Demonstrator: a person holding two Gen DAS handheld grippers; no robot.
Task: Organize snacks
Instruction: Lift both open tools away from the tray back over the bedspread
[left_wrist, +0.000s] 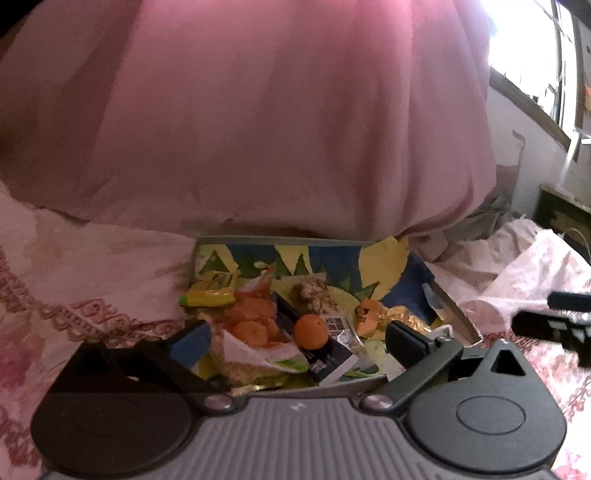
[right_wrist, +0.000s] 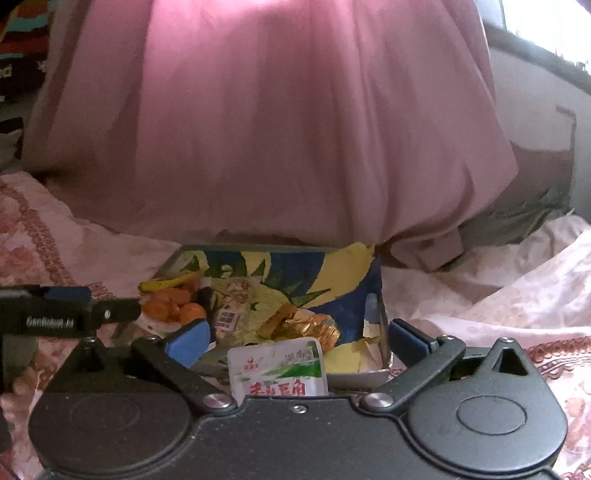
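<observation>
The snacks sat in a shallow rectangular tray (left_wrist: 258, 242) with a thin metal rim and a glossy blue-and-yellow leaf print, resting on a pink floral bedspread (left_wrist: 92, 280) with a large smooth pink pillow (left_wrist: 258, 110) just beyond its far edge.

The left gripper (left_wrist: 297, 338) hovered over the tray's near-left part, its blue-padded jaws spread wide with nothing between them. Below it lay a round orange (left_wrist: 311, 331) touching a flat black box (left_wrist: 325, 354), a crinkled clear bag of orange pieces (left_wrist: 255, 321), a yellow wrapped bar (left_wrist: 208, 296) at the far left and a small orange packet (left_wrist: 367, 317) to the right.

The right gripper (right_wrist: 299, 341) hung at the tray's near edge, jaws likewise wide apart and gripping nothing — a white-and-green sachet (right_wrist: 279, 367) with red characters lay between them, against the gripper body. Whether it rested on the tray's rim could not be determined. Just beyond it sat crumpled gold foil (right_wrist: 306, 326).
</observation>
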